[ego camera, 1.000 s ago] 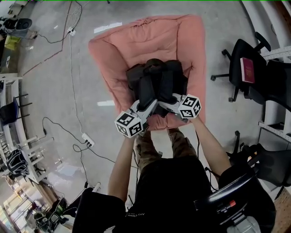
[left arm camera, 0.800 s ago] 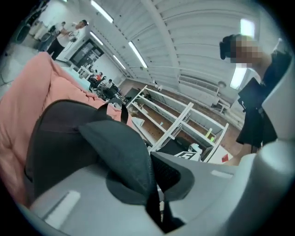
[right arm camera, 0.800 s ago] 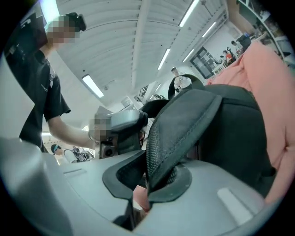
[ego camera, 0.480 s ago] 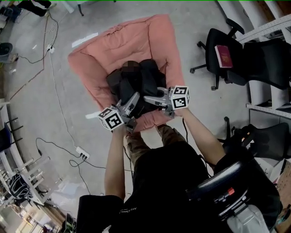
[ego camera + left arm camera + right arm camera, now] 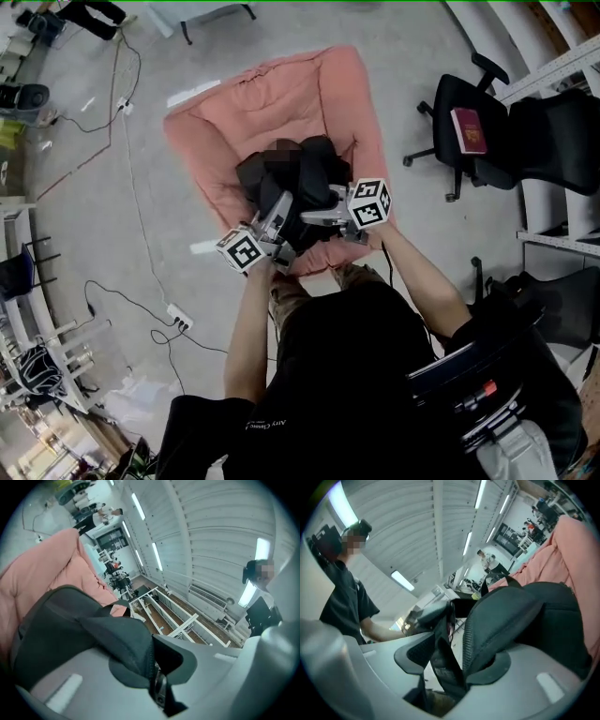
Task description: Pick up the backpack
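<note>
backpack: black one (image 5: pixel 317 171), sat on the pink cushion (image 5: pixel 272 94), which is laid flat on the grey floor (image 5: pixel 403 37); it's been grabbed along the edge nearest the person, where both claws come in side by side

lifted or not: can't really be told from above, the pack is seen right over the middle of the cushion

left claw: (image 5: pixel 281 208) clamped shut on a fold of the backpack's dark fabric; in the left gripper view (image 5: pixel 152 667) a zip line is seen running straight into the pinch, with the bulk of the pack (image 5: pixel 70 634) off to the left and the cushion (image 5: pixel 42 573) behind it

right claw: (image 5: pixel 309 217) jaws are opening; in the right gripper view (image 5: pixel 457 663) the padded shoulder strap (image 5: pixel 497 620) and a thin webbing strap (image 5: pixel 445 667) are seen between them; the padded strap is leaned on one jaw, a gap is left on the other side, so nothing's squeezed there

pose: both claws are held about level, pointed away from the person into the pack

around: an office chair (image 5: pixel 450 98) is parked well off to the right with a red book (image 5: pixel 471 131) on its seat; a power strip (image 5: pixel 178 319) is lying on the floor at the left
</note>
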Tool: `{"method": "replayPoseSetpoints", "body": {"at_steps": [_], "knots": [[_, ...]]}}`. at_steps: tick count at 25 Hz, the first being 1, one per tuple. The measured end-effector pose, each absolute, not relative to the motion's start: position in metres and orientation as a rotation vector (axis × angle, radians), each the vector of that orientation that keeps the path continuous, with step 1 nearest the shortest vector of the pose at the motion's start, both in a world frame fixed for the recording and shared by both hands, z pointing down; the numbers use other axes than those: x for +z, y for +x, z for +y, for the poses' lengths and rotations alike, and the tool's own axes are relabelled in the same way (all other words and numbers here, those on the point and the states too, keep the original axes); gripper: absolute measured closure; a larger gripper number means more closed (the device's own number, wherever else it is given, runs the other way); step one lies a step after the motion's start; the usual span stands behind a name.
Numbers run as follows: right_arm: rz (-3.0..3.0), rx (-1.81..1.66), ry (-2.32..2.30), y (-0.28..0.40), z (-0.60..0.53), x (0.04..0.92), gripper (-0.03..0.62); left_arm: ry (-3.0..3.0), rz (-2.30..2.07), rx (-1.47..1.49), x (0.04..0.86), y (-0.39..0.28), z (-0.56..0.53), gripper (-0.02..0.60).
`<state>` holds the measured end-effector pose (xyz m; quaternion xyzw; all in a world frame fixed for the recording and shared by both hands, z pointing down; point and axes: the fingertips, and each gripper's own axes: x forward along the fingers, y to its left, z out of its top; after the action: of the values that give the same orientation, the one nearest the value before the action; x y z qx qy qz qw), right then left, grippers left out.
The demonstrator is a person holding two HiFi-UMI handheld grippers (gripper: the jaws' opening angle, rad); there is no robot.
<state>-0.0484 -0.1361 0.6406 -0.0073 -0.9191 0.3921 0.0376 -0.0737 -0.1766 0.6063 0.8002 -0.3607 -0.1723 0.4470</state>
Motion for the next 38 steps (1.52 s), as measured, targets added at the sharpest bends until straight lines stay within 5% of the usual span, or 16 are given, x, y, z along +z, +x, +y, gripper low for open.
{"method": "replayPoseSetpoints", "body": {"at_steps": [4, 10, 13, 15, 20, 31, 38], "knots": [[-2.782, 1.041, -0.016, -0.072, -0.129, 0.651, 0.291, 1.964, -0.901, -0.424, 0.603, -0.074, -0.185, 0.565], [-2.786, 1.192, -0.213, -0.065, -0.120, 0.637, 0.477, 2.002, -0.925, -0.333, 0.607, -0.080, -0.180, 0.563], [-2.774, 1.225, -0.283, -0.067, -0.118, 0.628, 0.388, 2.004, -0.935, -0.331, 0.608, -0.076, -0.181, 0.561], [-2.764, 1.173, -0.258, -0.070, -0.121, 0.633, 0.460, 2.022, -0.966, -0.290, 0.610, -0.073, -0.182, 0.561], [-2.729, 1.260, -0.261, -0.065, -0.121, 0.633, 0.514, 2.026, -0.893, -0.324, 0.610, -0.071, -0.183, 0.543], [-2.684, 1.356, -0.309, -0.035, -0.115, 0.632, 0.517, 1.944, -0.574, -0.360, 0.621, -0.051, -0.180, 0.534], [-2.659, 1.346, -0.285, -0.041, -0.108, 0.646, 0.516, 1.610, -0.615, -0.647, 0.643, -0.078, -0.209, 0.526]]}}
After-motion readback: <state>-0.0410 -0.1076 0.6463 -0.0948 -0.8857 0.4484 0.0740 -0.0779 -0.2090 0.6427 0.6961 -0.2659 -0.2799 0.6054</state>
